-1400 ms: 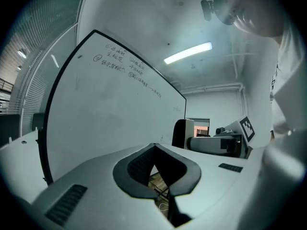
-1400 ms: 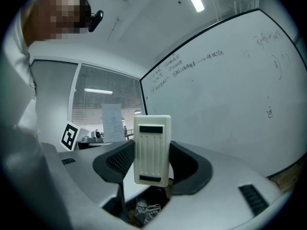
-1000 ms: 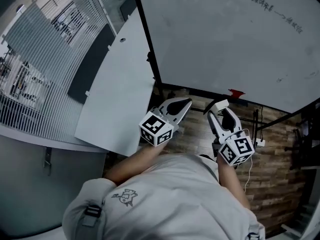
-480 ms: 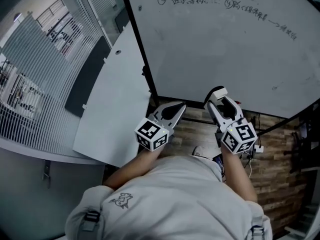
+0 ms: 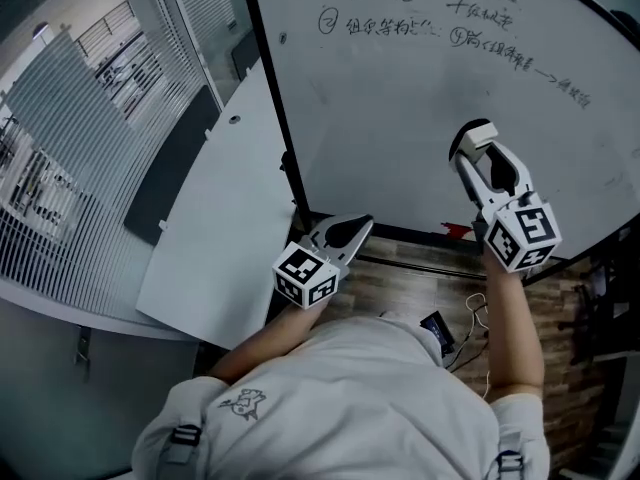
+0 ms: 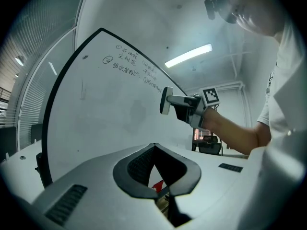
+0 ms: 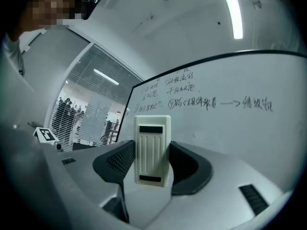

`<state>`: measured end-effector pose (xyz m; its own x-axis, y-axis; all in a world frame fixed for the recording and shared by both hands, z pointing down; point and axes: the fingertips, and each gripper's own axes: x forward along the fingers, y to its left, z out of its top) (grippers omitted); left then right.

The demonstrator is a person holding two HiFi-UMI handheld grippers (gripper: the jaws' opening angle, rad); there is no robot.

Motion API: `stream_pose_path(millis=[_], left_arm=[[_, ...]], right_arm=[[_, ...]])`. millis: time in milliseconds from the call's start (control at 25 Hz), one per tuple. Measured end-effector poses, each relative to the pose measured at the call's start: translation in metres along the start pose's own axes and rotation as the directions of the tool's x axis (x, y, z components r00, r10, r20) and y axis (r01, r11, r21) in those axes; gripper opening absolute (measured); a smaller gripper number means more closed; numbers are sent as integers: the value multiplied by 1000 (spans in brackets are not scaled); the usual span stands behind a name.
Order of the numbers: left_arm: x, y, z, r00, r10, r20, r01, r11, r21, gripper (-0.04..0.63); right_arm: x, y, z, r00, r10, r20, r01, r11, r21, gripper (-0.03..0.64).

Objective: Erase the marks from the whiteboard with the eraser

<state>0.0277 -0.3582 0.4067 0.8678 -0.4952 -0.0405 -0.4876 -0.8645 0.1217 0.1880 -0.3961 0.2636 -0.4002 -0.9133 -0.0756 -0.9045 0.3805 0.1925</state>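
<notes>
A large whiteboard [image 5: 420, 118] stands in front of me, with handwritten marks [image 5: 480, 28] along its upper part, also readable in the right gripper view as marks [image 7: 211, 102]. My right gripper [image 5: 478, 146] is raised before the board's lower middle, shut on a white eraser [image 7: 152, 150]; the eraser [image 5: 473, 134] shows at its tip, below the writing. My left gripper [image 5: 352, 230] hangs low near the board's bottom left corner, shut with nothing between its fingers. From the left gripper view the right gripper and eraser [image 6: 166, 100] appear beside the whiteboard [image 6: 110, 123].
A pale table top [image 5: 220, 208] lies left of the board. Slatted blinds [image 5: 70, 148] fill the far left. Below the board is wood flooring [image 5: 420, 278] with cables and a small red thing [image 5: 456, 231] by the board's base.
My right gripper has risen with the eraser from near the board's bottom edge up onto the board's face. The left gripper has stayed low and about still.
</notes>
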Motion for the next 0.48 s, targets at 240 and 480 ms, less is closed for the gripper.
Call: stream_pose_path(millis=[240, 480], left_arm=[[-3, 8, -2, 999, 28, 16, -28, 1000, -1, 5], [-8, 7, -1, 999, 32, 14, -32, 999, 8, 5]], right_arm=[[18, -37, 69, 999, -30, -11, 27, 976, -216, 239], [29, -65, 143, 991, -131, -22, 102, 854, -510, 239]])
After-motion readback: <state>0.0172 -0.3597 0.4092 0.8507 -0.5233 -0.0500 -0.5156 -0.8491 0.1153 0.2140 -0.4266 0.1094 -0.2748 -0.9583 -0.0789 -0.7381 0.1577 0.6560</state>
